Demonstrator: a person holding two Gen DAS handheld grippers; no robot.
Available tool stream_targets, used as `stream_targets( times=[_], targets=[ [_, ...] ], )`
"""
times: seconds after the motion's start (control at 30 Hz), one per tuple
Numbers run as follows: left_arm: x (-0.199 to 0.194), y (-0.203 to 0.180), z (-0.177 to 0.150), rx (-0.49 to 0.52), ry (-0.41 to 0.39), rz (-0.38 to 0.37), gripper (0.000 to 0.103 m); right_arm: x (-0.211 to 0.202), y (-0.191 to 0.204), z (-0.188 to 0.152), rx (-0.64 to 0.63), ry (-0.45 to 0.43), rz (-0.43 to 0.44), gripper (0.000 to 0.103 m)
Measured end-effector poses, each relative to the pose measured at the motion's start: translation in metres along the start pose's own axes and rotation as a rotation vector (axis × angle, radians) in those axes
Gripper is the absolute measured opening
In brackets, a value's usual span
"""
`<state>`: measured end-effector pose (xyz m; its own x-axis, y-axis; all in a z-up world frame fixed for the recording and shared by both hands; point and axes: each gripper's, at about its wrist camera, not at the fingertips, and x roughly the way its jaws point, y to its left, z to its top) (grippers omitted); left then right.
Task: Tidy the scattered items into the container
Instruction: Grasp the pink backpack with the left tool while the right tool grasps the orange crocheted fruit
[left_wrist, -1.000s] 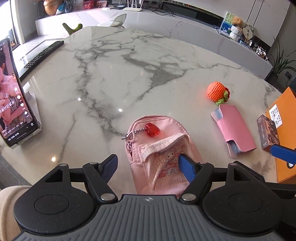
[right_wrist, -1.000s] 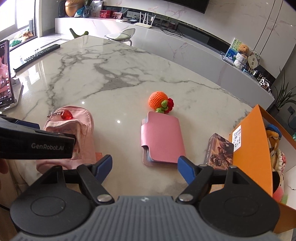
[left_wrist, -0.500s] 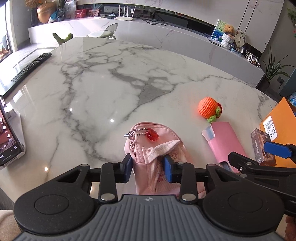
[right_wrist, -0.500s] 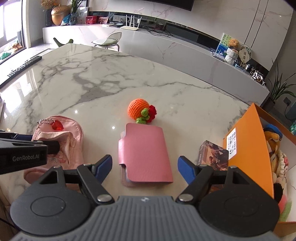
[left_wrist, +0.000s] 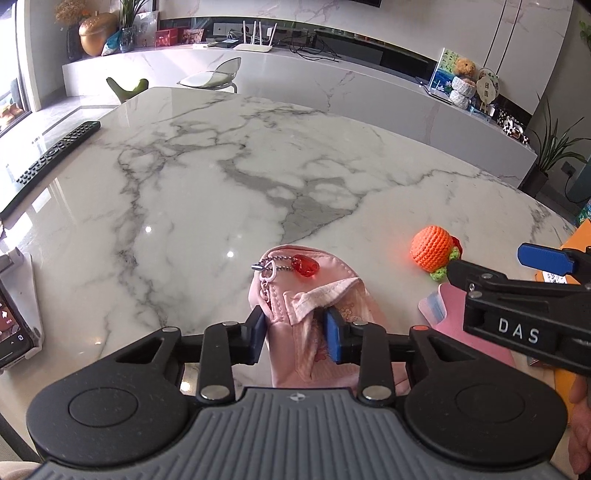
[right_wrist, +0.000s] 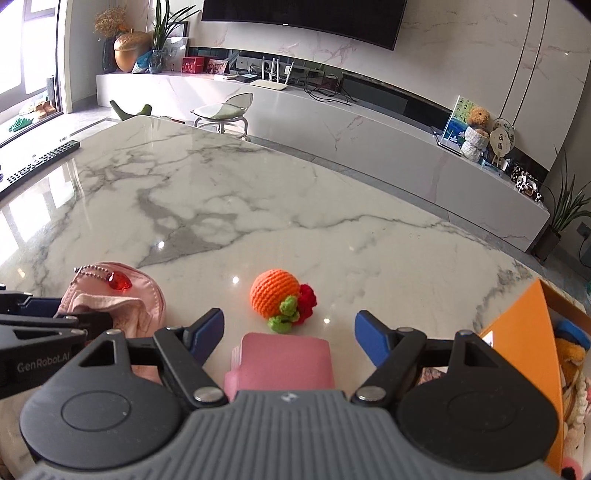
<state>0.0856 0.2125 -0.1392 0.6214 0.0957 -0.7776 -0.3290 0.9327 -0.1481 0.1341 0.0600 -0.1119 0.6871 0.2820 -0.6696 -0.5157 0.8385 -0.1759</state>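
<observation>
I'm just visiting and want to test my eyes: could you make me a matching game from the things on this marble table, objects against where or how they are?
Things:
1. pink pouch
2. crochet orange
3. pink wallet
4. remote control

States:
A. at the table's far left edge
B. between the open right gripper fingers
C. pinched by the left gripper
D. just beyond the wallet

Pairs: 1-C, 2-D, 3-B, 4-A

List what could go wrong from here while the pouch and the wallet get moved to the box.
1. The left gripper pinches only soft fabric of the pink pouch; it may sag or slip, and its red charm could snag.
2. The right gripper is open over the pink wallet; the flat wallet may slide on the smooth marble table.
3. The two grippers sit close together and could collide heading to the orange box.
</observation>
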Motion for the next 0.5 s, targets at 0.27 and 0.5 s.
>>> stream_targets(
  times=[0.27,0.5],
  targets=[
    [0.009,0.006,-0.002,-0.055,-0.003,0.007,0.055,0.025,-0.015,0.007,0.062,-0.003,0.015,0.079],
    [0.014,0.001,-0.002,-0.038,-0.01,0.012,0.053,0.045,-0.015,0.01,0.07,0.007,0.044,0.074]
  ],
)
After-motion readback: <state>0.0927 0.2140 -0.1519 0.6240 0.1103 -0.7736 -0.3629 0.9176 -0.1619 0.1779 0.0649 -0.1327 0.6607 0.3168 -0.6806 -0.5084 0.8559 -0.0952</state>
